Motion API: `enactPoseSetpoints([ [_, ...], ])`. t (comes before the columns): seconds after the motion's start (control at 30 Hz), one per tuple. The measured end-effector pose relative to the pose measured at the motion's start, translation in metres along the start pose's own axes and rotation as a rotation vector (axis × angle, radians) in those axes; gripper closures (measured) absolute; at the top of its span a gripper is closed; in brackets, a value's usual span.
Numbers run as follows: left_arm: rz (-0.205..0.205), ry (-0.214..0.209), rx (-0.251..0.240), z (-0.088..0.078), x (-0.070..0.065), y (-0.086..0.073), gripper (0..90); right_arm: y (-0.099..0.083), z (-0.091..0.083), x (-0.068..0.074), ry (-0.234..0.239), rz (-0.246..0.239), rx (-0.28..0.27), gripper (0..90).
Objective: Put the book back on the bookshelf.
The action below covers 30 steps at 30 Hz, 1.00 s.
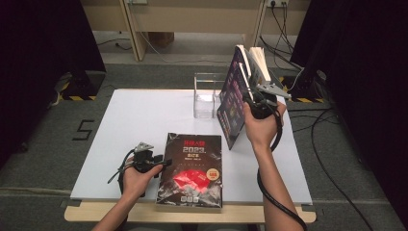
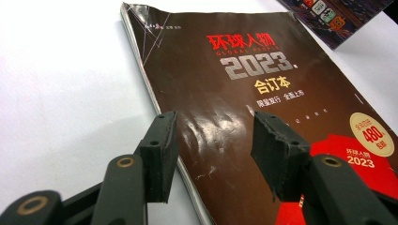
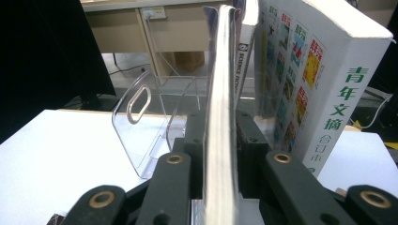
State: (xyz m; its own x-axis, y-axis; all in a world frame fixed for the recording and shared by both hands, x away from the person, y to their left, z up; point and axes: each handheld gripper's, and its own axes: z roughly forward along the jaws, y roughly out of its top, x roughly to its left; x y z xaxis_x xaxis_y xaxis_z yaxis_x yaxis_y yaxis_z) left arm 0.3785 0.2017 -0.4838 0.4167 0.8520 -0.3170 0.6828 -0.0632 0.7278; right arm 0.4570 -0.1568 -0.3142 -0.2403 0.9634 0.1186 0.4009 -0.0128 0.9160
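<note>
Count: 1 dark brown glossy magazine flat on table [image 1: 190,171]; 1 purple-covered magazine upright [image 1: 233,98]; 1 thick white paperback book [image 3: 324,89]; 1 clear acrylic divider rack [image 1: 204,96]; 2 black two-jaw grippers [image 1: 168,162] [image 1: 249,96].

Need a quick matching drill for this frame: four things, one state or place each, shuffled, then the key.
1. brown book
2. thin book
3. acrylic rack
4. left gripper

a. clear, at the table's far edge
b. open, over a cover's edge
c. flat at the near edge
d. upright between the right gripper's pads

Pairs: 1-c, 2-d, 3-a, 4-b
</note>
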Motion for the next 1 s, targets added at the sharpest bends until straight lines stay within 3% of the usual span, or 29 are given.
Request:
enactPoseSetpoints([
  [0.5, 0.002, 0.002, 0.001, 0.0, -0.001, 0.0, 50.2, 0.001, 0.003, 0.001, -0.034, 0.007, 0.017, 83.8],
  [0.83, 0.001, 0.0, 0.003, 0.0, 0.0, 0.0, 50.2, -0.001, 0.003, 0.003, -0.013, 0.015, -0.036, 84.2],
  [1.0, -0.003, 0.001, -0.001, 0.0, 0.001, 0.0, 50.3, 0.002, 0.003, 0.011, -0.011, -0.029, -0.079, 84.2],
])
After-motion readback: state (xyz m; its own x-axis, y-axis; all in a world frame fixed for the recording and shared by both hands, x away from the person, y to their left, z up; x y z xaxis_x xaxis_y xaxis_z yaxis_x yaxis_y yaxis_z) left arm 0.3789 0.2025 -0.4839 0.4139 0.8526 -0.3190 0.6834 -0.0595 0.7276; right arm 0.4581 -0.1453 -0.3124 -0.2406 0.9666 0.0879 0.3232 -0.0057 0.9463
